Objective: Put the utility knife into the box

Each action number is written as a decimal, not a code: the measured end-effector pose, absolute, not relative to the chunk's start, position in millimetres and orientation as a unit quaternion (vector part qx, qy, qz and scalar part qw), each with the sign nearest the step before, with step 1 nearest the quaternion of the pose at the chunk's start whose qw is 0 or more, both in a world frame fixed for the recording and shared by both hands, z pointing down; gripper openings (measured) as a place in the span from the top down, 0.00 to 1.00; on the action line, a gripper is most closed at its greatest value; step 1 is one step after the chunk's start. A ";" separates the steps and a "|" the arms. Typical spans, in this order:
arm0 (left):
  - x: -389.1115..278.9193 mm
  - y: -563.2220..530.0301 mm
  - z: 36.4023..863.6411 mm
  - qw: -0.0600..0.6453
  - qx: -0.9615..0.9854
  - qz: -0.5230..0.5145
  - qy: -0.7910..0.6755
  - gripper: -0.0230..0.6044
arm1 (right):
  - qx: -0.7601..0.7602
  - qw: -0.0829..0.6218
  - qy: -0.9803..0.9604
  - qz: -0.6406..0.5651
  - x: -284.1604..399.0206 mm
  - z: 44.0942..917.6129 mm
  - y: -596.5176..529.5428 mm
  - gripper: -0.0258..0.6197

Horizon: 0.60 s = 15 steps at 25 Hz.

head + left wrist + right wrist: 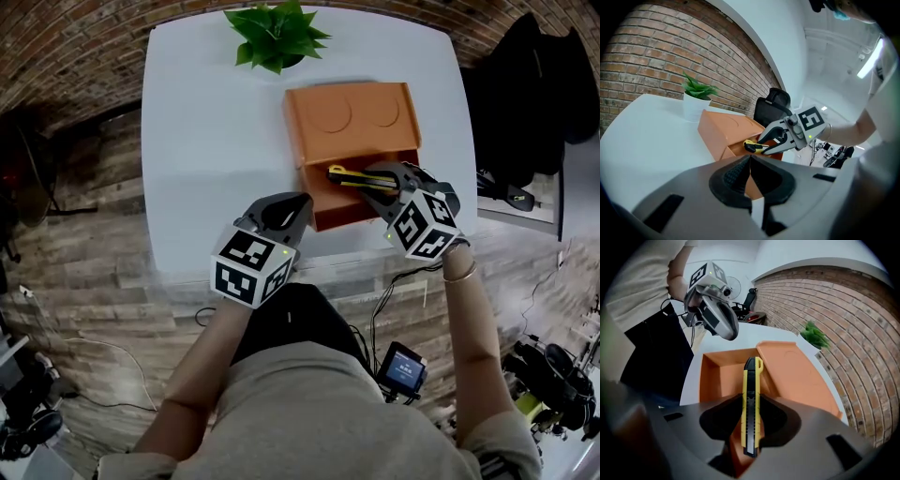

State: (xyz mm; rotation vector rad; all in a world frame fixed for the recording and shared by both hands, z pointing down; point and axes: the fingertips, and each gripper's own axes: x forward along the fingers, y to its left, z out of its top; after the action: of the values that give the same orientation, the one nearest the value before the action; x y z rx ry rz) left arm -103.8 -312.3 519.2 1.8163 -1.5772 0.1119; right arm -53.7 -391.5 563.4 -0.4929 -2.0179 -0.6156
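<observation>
An orange box (pixel 352 117) lies on the white table (pixel 206 141), its lid folded back and its tray facing me. My right gripper (pixel 373 180) is shut on a yellow-and-black utility knife (pixel 345 175) and holds it just above the tray. In the right gripper view the knife (pixel 752 376) runs lengthwise between the jaws, its tip over the tray (pixel 719 376). My left gripper (pixel 292 212) is shut with nothing in it, beside the box's near left corner. From the left gripper view the box (pixel 724 129), the knife (pixel 752 147) and the right gripper (pixel 764 145) show ahead of the closed jaws.
A potted green plant (pixel 277 36) stands at the table's far edge, behind the box. Brick-pattern wall surrounds the table. A black chair (pixel 530 84) stands to the right, and cables and a small device (pixel 401 367) lie on the wooden floor near my legs.
</observation>
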 end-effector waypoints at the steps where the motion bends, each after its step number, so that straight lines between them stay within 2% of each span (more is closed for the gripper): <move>1: -103.0 -312.5 521.0 0.361 0.704 0.044 -0.610 0.95 | -0.204 0.472 -0.821 -0.249 -54.3 566.7 -391.2 0.78; 15: -100.4 -324.8 530.0 0.369 0.707 0.042 -0.602 0.95 | -0.228 0.515 -0.792 -0.237 -51.2 601.2 -390.7 0.78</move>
State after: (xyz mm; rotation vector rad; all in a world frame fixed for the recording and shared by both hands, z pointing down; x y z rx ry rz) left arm -100.4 -324.8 530.0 1.8148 -1.5459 0.1072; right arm -51.2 -390.7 601.2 -0.5480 -1.9025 -0.5689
